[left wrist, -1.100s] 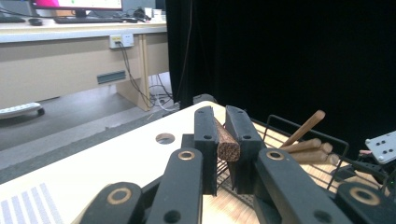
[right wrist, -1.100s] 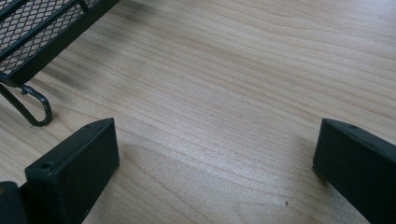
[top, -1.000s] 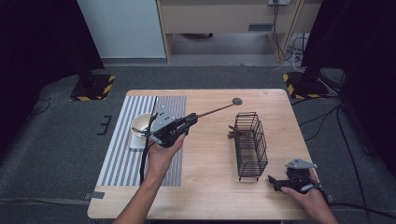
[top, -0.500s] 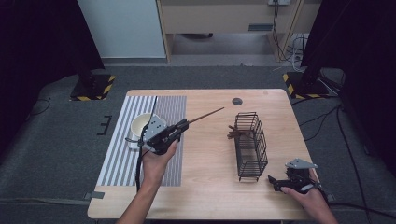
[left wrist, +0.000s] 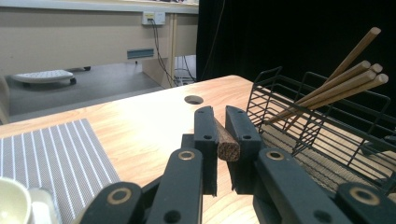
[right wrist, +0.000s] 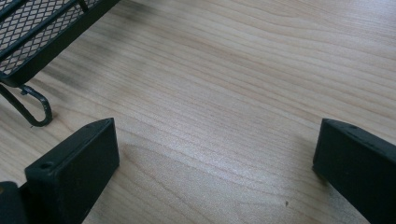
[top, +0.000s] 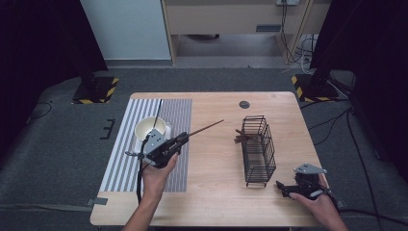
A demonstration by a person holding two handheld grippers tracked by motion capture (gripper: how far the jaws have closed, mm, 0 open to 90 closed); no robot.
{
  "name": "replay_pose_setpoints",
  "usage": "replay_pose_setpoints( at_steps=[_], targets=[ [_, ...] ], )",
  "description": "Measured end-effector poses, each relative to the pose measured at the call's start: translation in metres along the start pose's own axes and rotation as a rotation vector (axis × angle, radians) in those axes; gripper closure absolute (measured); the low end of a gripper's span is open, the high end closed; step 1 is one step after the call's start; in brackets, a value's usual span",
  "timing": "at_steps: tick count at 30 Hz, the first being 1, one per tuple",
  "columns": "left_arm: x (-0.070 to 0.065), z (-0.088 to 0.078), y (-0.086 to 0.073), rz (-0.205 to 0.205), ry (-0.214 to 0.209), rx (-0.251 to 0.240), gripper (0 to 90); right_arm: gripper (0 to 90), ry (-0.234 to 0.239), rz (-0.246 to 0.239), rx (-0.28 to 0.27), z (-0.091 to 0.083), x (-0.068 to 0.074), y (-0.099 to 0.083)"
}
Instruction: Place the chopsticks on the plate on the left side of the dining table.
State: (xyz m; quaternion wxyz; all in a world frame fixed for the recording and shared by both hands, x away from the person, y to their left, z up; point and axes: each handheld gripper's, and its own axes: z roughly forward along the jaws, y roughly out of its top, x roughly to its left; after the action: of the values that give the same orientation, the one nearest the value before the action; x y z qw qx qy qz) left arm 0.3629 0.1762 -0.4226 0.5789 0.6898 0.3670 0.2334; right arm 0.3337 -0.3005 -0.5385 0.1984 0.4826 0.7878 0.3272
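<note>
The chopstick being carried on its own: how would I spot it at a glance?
Start at the wooden table and find the striped placemat on its left. At the mat's right edge, the left hand-held gripper clamps one brown chopstick. It points toward the wire basket, where the other chopsticks stand bundled.

The person's left forearm reaches in from the bottom edge of the high view, its hand wrapped around the left gripper (top: 180, 140), which points level toward the upper right with its two black jaws pressed nearly together on something thin. The right hand (top: 317, 199) sits low at the lower right corner, holding the right gripper (top: 280, 185) pointed left. In the right gripper view, its jaws stand wide apart, close above the surface.
</note>
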Motion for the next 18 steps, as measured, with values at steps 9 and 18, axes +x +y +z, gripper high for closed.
replay_pose_setpoints(
  at_steps=[9, 18],
  targets=[
    [0.009, -0.013, -0.007, -0.017, 0.026, -0.001, 83.1, 0.2, 0.000, 0.000, 0.000, 0.000, 0.000, 0.000],
    [0.020, -0.028, -0.016, -0.041, 0.058, 0.008, 83.1, 0.2, 0.000, 0.000, 0.000, 0.000, 0.000, 0.000]
  ],
)
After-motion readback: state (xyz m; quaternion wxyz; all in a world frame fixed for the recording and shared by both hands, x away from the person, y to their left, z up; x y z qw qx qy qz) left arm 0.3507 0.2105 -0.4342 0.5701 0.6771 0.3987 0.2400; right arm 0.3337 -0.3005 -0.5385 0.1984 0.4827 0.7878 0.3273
